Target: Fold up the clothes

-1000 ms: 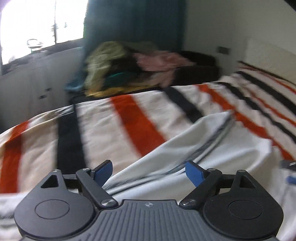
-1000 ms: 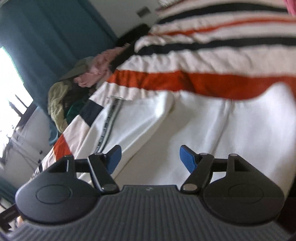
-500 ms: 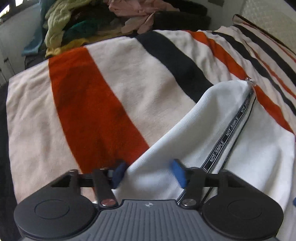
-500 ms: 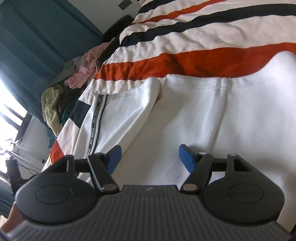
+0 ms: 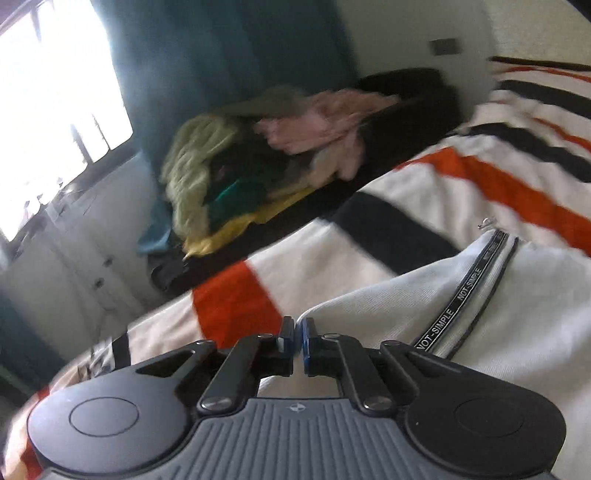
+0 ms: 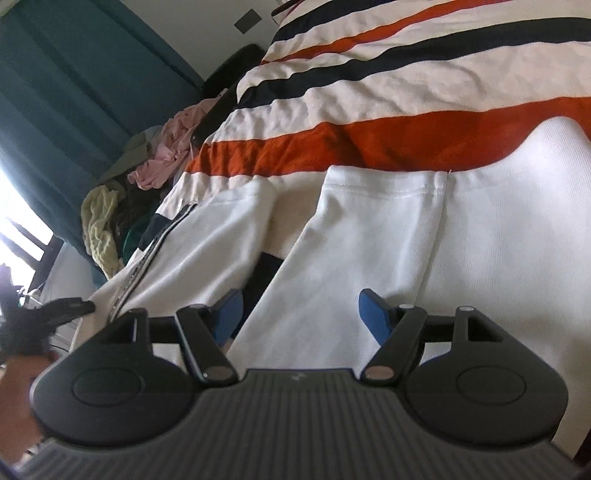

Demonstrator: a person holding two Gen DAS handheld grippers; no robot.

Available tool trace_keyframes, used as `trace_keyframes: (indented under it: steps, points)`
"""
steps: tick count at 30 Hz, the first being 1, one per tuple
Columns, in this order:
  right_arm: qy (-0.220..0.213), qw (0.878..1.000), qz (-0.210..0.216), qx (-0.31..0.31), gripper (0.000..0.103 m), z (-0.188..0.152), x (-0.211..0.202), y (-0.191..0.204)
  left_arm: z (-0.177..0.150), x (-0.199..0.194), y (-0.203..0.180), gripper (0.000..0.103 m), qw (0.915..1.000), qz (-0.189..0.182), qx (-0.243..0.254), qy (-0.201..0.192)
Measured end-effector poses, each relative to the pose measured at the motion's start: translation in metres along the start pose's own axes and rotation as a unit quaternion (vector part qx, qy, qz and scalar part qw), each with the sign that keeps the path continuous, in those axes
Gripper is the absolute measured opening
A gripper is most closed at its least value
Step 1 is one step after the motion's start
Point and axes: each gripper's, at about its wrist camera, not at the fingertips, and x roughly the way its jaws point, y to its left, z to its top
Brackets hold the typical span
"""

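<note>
The garment (image 5: 524,295) is white with a fine ribbed knit, and a black tape (image 5: 466,291) printed with white "NOT-SIMPLE" lettering runs along its zip edge. The blanket (image 6: 424,85) is cream with broad orange-red bands and narrower black stripes. Both grippers, left (image 5: 294,338) and right (image 6: 301,312), are black with grey ribbed bodies and blue pads (image 6: 373,309). The curtain (image 5: 207,55) is deep teal. In the clothes pile (image 5: 236,173), pale yellow-green, pink, dark green, bright yellow and black pieces mix. The wall (image 5: 402,33) is white with 1 grey switch plate (image 5: 444,47).
</note>
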Motion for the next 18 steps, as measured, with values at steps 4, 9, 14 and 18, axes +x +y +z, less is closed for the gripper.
trace_keyframes:
  steps: [4, 9, 14, 18]
  points:
    - [-0.003, 1.0, 0.004, -0.008, 0.073, 0.001, 0.001, -0.001, -0.017, 0.002, 0.008, 0.035, 0.9973, -0.038, -0.057, 0.025]
    - [0.005, 1.0, 0.02, -0.021, 0.073, 0.002, 0.005, 0.004, -0.055, -0.061, 0.042, 0.074, 0.9895, -0.063, -0.13, -0.001]
    - [0.01, 0.998, 0.041, -0.041, 0.072, 0.001, 0.002, 0.01, -0.131, -0.163, 0.097, 0.078, 0.9741, -0.061, -0.217, -0.018]
    - [0.025, 0.996, 0.064, -0.059, 0.072, 0.001, -0.003, 0.016, -0.208, -0.241, 0.134, 0.079, 0.97, -0.001, -0.243, -0.003]
